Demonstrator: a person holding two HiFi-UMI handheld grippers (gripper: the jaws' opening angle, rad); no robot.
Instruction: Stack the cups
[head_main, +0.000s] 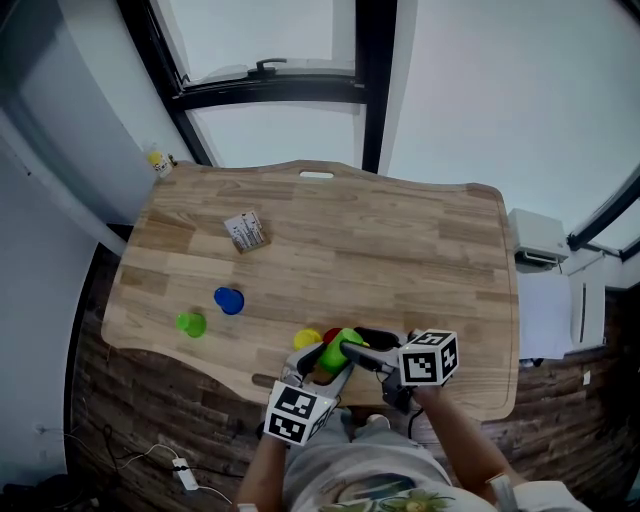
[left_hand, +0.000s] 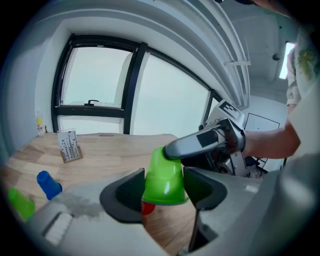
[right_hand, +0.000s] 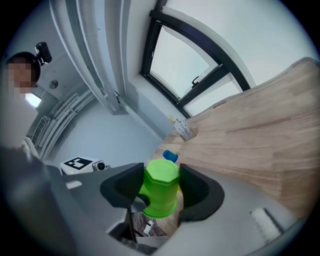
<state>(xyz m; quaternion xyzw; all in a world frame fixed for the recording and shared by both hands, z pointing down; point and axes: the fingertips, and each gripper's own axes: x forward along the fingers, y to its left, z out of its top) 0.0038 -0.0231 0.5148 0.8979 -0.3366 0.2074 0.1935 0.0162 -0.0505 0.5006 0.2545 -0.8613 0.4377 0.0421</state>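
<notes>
We had both the left fingers (left_hand: 125, 195) and right fingers (right_hand: 196, 192) clenched on the green cup (left_hand: 164, 175), mouth down at lower centre over the counter (left_hand: 115, 150), with the red cup (left_hand: 146, 207) just beneath its rim.

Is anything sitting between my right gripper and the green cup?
Nothing visible does: the green cup stands between the jaws of the right gripper, which press on its sides. The left gripper clamps the same cup lower down, near its rim.
</notes>
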